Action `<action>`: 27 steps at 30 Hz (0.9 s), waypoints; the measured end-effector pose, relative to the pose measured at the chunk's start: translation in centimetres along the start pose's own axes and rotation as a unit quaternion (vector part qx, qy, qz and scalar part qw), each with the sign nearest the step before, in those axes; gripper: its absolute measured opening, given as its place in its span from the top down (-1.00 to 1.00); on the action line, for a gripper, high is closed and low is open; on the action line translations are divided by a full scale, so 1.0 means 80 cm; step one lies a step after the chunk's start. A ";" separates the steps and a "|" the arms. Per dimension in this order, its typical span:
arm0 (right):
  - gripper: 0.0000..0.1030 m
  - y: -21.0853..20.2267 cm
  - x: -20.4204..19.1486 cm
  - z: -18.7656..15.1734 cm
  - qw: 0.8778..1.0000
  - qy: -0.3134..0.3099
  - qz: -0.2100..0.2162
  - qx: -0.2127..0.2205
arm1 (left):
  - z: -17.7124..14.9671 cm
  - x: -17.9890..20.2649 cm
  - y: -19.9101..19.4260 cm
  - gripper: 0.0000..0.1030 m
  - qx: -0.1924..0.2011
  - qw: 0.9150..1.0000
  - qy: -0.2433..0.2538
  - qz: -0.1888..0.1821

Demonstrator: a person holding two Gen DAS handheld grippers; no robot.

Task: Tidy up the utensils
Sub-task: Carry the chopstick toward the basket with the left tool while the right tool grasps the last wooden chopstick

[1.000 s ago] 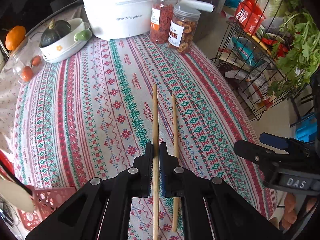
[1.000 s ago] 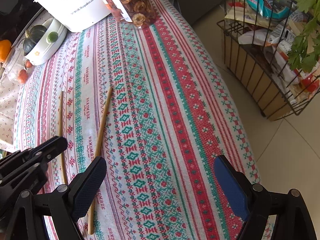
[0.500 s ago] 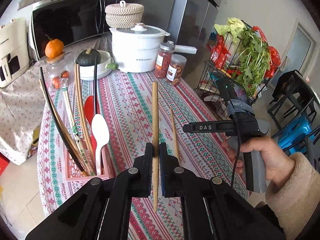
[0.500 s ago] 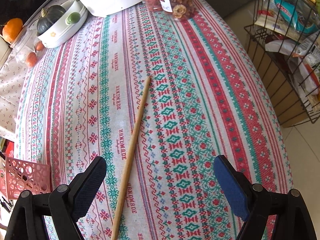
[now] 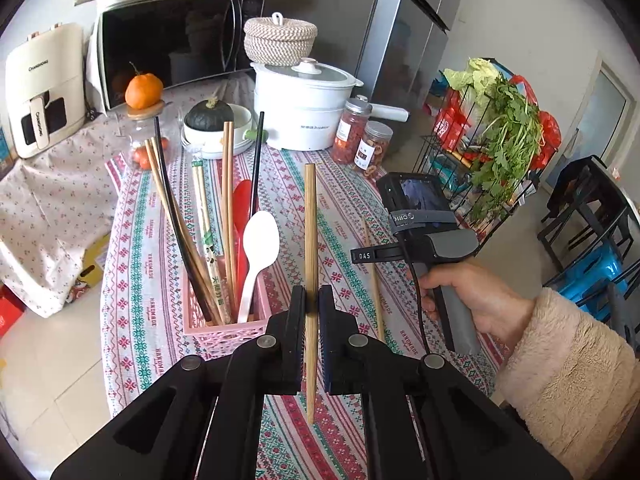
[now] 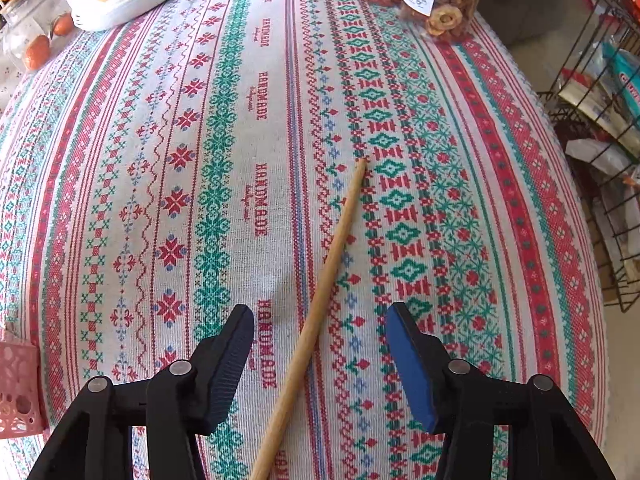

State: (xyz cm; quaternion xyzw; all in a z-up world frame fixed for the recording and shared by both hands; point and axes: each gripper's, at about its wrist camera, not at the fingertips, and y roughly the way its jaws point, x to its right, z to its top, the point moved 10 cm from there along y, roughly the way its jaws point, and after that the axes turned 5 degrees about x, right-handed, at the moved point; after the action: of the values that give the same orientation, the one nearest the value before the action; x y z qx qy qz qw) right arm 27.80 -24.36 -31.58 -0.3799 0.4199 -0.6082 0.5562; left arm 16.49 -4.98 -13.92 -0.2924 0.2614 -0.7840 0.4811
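My left gripper (image 5: 311, 308) is shut on a wooden chopstick (image 5: 310, 236) and holds it upright above the table, just right of the pink utensil basket (image 5: 224, 332). The basket holds several chopsticks, a red spoon and a white spoon (image 5: 259, 248). A second wooden chopstick (image 6: 320, 304) lies on the patterned tablecloth; it also shows in the left wrist view (image 5: 374, 284). My right gripper (image 6: 320, 328) is open, low over the table, with this chopstick lying between its jaws, which stand apart from it.
A white pot (image 5: 304, 104), two snack jars (image 5: 374, 148), a bowl with a squash (image 5: 212, 120) and a microwave (image 5: 176, 40) stand at the table's far end. A wire rack with greens (image 5: 500, 136) stands to the right. The basket's corner shows in the right wrist view (image 6: 16, 388).
My left gripper has lifted the chopstick and moved it closer to the pink basket. My right gripper has moved down over the lying chopstick and its jaws have narrowed around it.
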 end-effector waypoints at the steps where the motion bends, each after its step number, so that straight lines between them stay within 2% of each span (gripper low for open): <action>1: -0.04 0.002 0.001 0.003 1.000 0.001 -0.006 0.004 | -0.002 -0.004 -0.001 0.88 -0.002 1.000 -0.002 0.002; 5: 0.07 0.005 -0.003 0.009 1.000 -0.007 -0.015 0.012 | -0.006 -0.017 -0.003 0.88 -0.005 1.000 -0.009 0.005; 8: 0.38 0.003 -0.011 0.009 1.000 -0.019 -0.007 0.011 | -0.007 -0.025 -0.005 0.88 -0.005 1.000 -0.013 0.010; 10: 0.81 0.002 -0.016 0.007 1.000 -0.028 -0.001 0.012 | -0.009 -0.030 -0.004 0.88 -0.006 1.000 -0.016 0.012; 16: 0.88 -0.013 -0.029 -0.002 0.999 -0.022 0.020 0.021 | -0.012 -0.037 -0.006 0.88 -0.005 1.000 -0.018 0.020; 27: 0.88 -0.134 -0.046 0.007 0.988 -0.042 0.054 0.142 | 0.002 -0.044 -0.027 0.88 0.030 0.999 -0.022 0.032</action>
State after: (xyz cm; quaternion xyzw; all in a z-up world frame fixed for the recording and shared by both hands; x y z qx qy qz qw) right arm 24.81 -20.46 -21.35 -0.2988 0.3260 -0.6142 0.6536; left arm 16.60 -0.96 -13.07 -0.2867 0.2363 -0.7692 0.5200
